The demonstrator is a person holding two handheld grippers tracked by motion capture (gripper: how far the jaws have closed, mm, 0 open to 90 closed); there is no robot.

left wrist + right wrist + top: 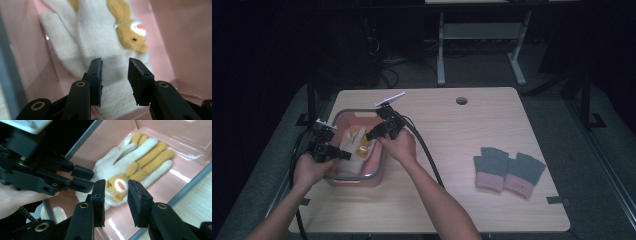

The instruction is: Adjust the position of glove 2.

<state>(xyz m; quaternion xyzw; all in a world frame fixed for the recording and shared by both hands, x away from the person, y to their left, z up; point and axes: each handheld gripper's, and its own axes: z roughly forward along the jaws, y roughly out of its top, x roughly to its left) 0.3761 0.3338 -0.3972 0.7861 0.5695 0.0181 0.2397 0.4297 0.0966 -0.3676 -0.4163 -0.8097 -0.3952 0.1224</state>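
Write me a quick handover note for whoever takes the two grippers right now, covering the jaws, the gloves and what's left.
Left gripper: inside the pink basket, jaws apart over the cuff end of the cream glove with the bear face, not pressing on it.
Right gripper: jaws open, hovering over the same glove's bear face, holding nothing.
Things: the cream glove lies flat on the basket floor. A grey and pink pair of gloves lies on the table to the right, outside the basket.
Done: nothing gripped yet.
Left: probably close on the cream glove and handle it; where it should go I cannot tell.
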